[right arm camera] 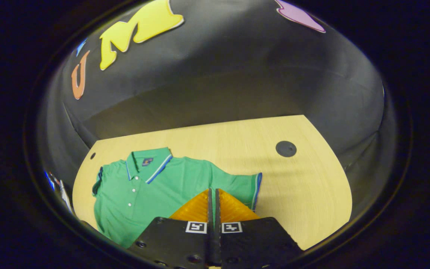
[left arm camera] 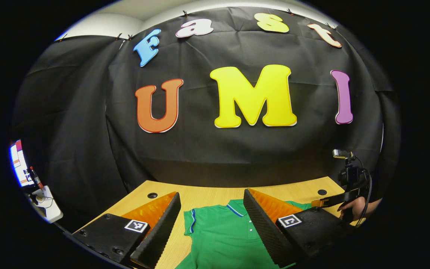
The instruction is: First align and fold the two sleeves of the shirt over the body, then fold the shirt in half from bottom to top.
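Green shirt [right arm camera: 144, 190] lies flat, front up, on the wooden table [right arm camera: 304, 186], collar toward the booth's back wall; both short sleeves spread outward, none folded yet. Judged: task at its start, sleeve step pending. Right gripper [right arm camera: 212, 194] hovers above the sleeve [right arm camera: 246, 185] at the shirt's right edge, fingers together, nothing between them. Left gripper [left arm camera: 212, 209] above the collar area, fingers wide apart, empty. Next: each gripper needs to descend and pinch its sleeve's cuff edge.
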